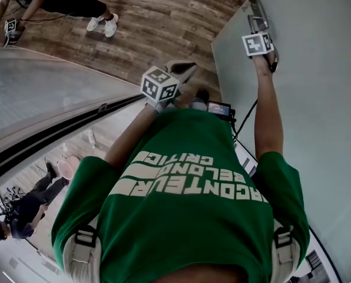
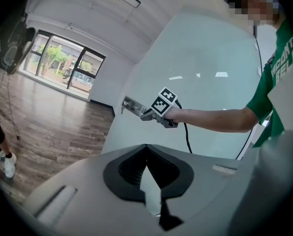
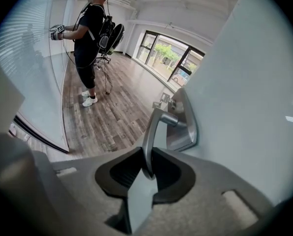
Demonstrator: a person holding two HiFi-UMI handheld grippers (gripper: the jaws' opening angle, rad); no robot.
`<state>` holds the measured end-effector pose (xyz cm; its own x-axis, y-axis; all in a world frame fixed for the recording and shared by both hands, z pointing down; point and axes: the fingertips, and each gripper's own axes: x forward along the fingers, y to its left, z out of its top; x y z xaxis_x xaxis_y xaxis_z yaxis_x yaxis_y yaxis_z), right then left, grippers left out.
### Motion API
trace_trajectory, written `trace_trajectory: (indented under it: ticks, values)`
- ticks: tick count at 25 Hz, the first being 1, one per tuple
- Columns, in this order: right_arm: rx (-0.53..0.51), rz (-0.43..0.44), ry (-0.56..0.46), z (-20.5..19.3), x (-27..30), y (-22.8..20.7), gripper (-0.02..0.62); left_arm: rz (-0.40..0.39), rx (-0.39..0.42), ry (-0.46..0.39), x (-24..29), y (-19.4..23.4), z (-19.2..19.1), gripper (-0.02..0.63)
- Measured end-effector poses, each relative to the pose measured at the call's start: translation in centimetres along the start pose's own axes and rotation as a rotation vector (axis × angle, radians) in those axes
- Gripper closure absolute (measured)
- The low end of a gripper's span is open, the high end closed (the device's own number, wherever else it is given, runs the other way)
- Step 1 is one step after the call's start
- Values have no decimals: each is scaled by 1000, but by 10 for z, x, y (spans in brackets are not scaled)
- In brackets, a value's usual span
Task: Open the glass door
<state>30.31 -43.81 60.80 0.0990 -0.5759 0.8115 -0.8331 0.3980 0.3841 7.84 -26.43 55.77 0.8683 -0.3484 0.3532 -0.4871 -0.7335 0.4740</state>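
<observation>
The frosted glass door [image 1: 305, 111] fills the right side of the head view, with its metal lever handle [image 1: 257, 17] near the top. My right gripper [image 1: 264, 28] is shut on that lever. In the right gripper view the lever [image 3: 153, 132] runs down from its plate [image 3: 187, 123] into the pinched jaws of the right gripper [image 3: 147, 157]. My left gripper [image 1: 184, 71] hangs free over the floor, left of the door and apart from it. Its jaws [image 2: 146, 149] are shut on nothing, and its view shows the right gripper [image 2: 156, 113] at the handle [image 2: 131, 104].
A glass partition [image 1: 34, 93] with a dark floor track [image 1: 58, 131] stands at the left. Another person in black [image 3: 90, 48] works at that partition with grippers. Wood plank floor [image 1: 164, 16] lies between partition and door. A black cable [image 2: 187, 139] hangs from my right gripper.
</observation>
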Motion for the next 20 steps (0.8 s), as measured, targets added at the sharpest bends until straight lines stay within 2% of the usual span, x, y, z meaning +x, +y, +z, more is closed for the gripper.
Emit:
trace_trajectory:
  ticks: [8,20]
  values:
    - [33,-33,10,-10,9,-28,538,-10,25,15,25,-11,6,591]
    - [91,-78,22,-27,24,-53,538,-94,103,34,68,-31,23,591]
